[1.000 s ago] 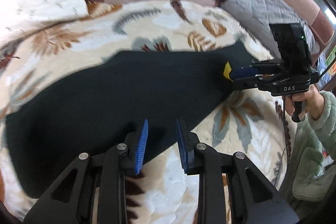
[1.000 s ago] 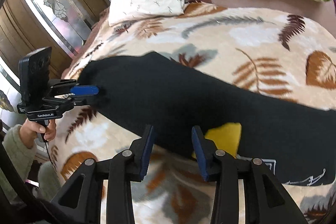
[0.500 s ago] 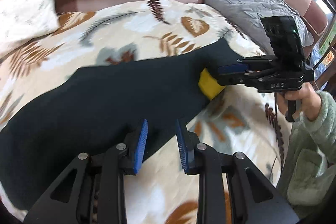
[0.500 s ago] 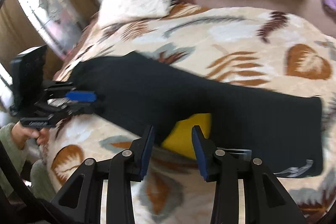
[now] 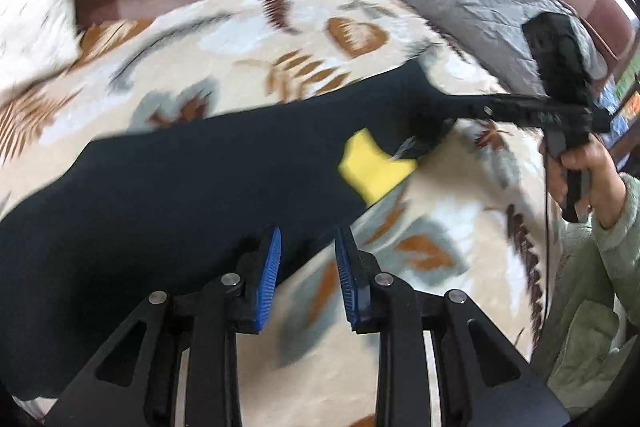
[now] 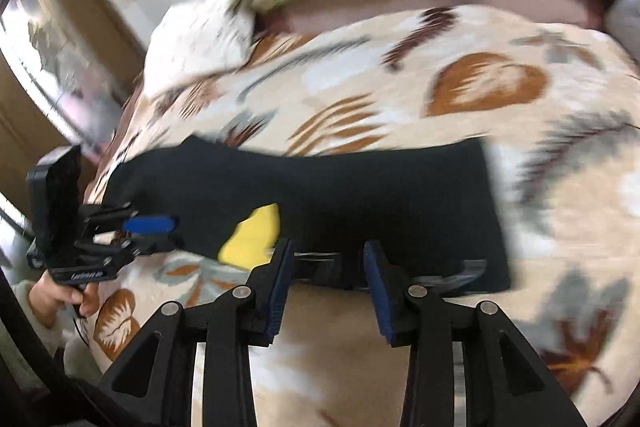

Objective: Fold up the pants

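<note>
Black pants lie flat along the bed, yellow lining showing at one spot on the near edge. Left hand-held gripper: jaws slightly spread, empty, over the near edge. Right hand-held gripper: jaws apart, nothing pinched, at the other end's near edge. Judgement: 2 grips needed. Seat each pad fully over the edge, catch both layers, then lift evenly to avoid creases.

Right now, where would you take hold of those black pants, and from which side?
I'd pinch the black pants at a corner of their straight short end, coming low from the near side: they lie flat on the blanket, so only edges lift.
</note>
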{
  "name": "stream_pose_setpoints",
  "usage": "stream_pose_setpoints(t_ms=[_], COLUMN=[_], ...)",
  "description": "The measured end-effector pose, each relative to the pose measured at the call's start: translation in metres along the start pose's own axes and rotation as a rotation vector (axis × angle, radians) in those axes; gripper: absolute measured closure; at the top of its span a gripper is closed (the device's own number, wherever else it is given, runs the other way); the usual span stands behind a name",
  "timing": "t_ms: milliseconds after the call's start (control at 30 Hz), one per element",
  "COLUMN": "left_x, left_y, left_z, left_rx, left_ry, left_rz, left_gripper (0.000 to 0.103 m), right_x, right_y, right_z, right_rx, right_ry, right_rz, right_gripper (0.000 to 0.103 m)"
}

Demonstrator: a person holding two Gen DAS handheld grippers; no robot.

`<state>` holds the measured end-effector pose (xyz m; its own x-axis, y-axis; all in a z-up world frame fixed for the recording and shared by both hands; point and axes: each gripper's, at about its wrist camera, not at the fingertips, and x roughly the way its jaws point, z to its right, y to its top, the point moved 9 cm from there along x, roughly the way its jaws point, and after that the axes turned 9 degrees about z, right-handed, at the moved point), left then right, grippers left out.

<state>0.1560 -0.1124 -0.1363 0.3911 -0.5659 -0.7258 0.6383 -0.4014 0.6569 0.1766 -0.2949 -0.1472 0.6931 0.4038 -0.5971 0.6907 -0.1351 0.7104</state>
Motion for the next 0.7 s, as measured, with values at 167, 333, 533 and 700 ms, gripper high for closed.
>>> stream_pose_setpoints(t_ms=[167,333,533,700], left_x=[0.036,0.072,0.095,0.118], left_y=[0.018,0.034,0.053,0.057], left_z=[0.056,0.107,0.145,0.165], left_rx=[0.092,0.188,0.289,0.398], left_ry=[-0.032,-0.057,-0.069,-0.044], left_rz=[-0.022,-0.045,-0.044,-0.081], left_gripper=[0.068,0.064,0.054,0.054], right_x=[-0.027,-0.04,-0.038,-0.034], right_y=[0.008,0.008,0.007,0.01], right_z=[0.059,0.091,0.107,0.114], right_rx=[0.111,0.188,0.236,0.262], right_ry=[-0.042,-0.041,-0.019,0.009], right_rz=[0.038,0.077,0.07,0.065], right_gripper=[0.06,0.06,0.06,0.06])
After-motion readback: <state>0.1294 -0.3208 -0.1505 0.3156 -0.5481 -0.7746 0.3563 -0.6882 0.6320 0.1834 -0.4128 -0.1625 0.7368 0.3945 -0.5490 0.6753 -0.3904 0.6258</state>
